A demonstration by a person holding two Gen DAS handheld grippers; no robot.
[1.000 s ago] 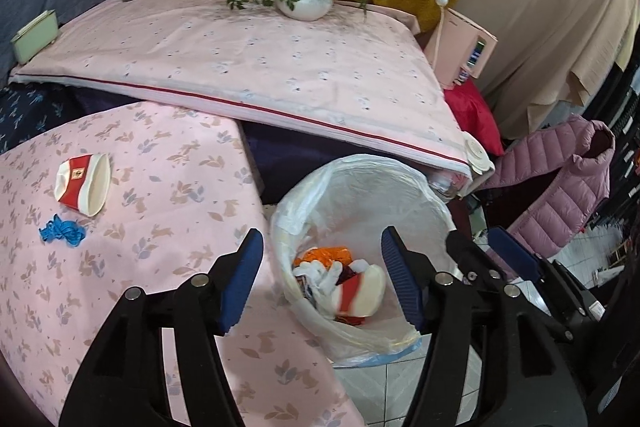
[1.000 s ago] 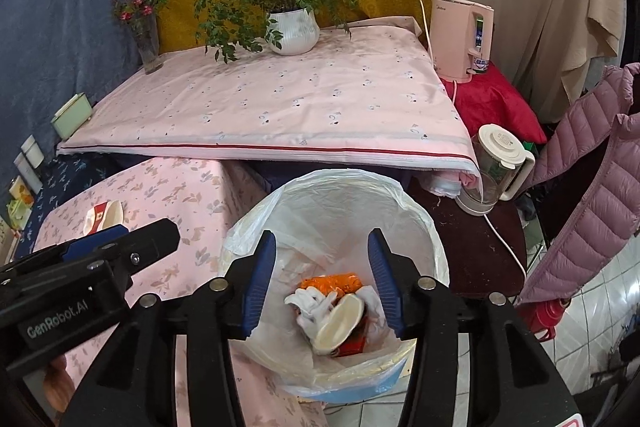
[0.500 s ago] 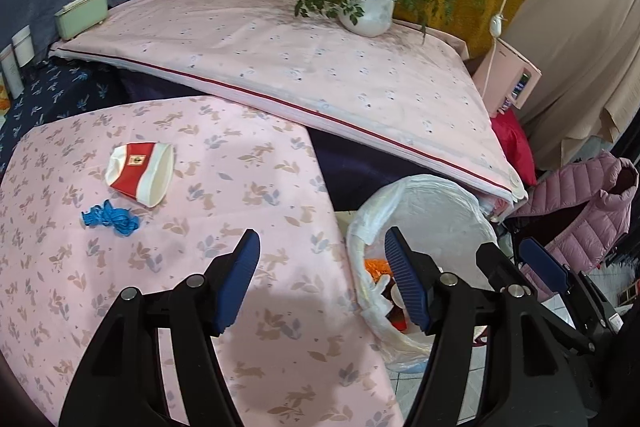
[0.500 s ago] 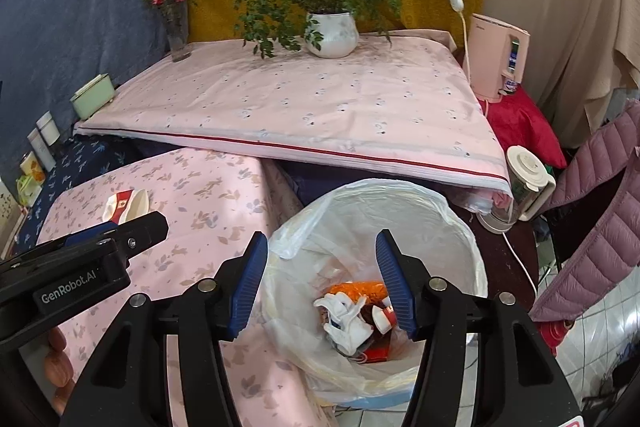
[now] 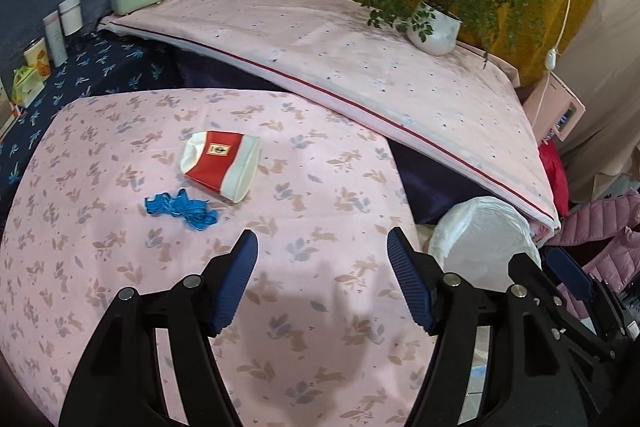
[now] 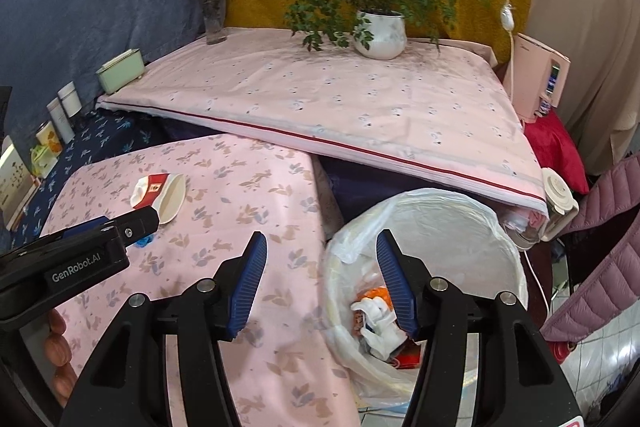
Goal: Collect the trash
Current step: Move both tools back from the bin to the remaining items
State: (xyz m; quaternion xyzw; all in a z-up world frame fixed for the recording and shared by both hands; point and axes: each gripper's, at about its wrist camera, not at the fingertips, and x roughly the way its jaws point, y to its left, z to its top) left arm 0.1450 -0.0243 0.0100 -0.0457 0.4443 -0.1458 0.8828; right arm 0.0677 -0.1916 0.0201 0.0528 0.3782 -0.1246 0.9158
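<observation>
A crushed red-and-white paper cup (image 5: 220,165) lies on the pink floral tablecloth (image 5: 320,167), with a blue tangled scrap (image 5: 182,209) just in front of it. My left gripper (image 5: 322,235) hovers open over the cloth, short of both, nothing between its fingers. My right gripper (image 6: 321,235) is open and empty above the table's right edge, beside the bin lined with a white bag (image 6: 440,219). White, orange and red trash (image 6: 374,311) lies inside the bin. In the right wrist view the cup (image 6: 160,193) shows past the left gripper (image 6: 132,223).
A higher pink-covered surface (image 6: 340,99) behind carries a potted plant (image 6: 380,35), a flower vase (image 6: 214,23) and a green box (image 6: 120,71). Containers (image 5: 60,27) stand at far left. A kettle (image 6: 558,203), a pink appliance (image 6: 536,79) and a puffer jacket (image 6: 600,259) crowd the right.
Both grippers have swung left, away from over the bin. The left one now hangs over the tablecloth facing the cup and blue scrap. The bin has slid to the right of both views.
</observation>
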